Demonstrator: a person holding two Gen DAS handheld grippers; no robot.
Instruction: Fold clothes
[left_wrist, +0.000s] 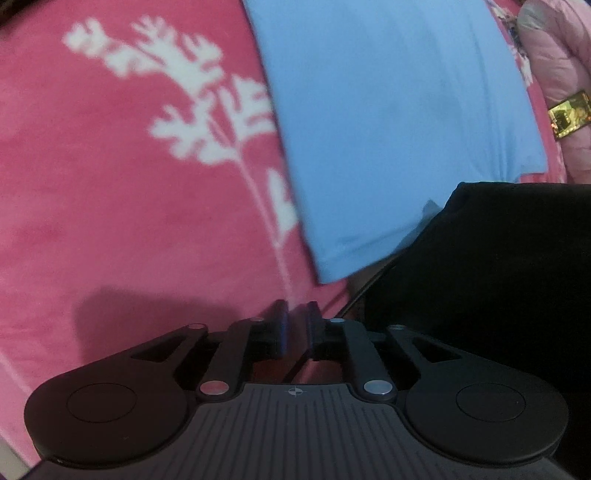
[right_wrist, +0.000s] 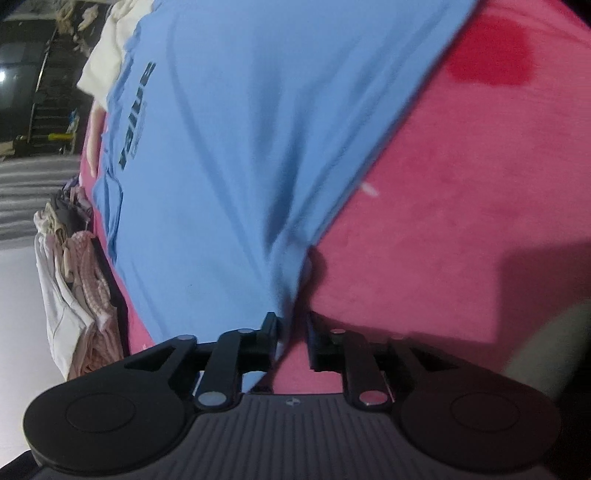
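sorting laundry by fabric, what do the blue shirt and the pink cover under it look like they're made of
Blue shirt: thin matte knit, probably cotton jersey; soft creases and printed lettering. Pink cover: plush fleece or velvet-like, judging by its fuzzy, mottled nap and white leaf pattern.

Both wrist views look steeply down along their tools, close above the pink blanket (left_wrist: 110, 221); the blue shirt (right_wrist: 240, 166) (blurred in both) is shared.

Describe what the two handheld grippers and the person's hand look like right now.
Both the left gripper and right gripper are matte black, with ribbed grey bodies, silver rivets, round side discs and a small crosshair mark. The hand wears a gold ring.
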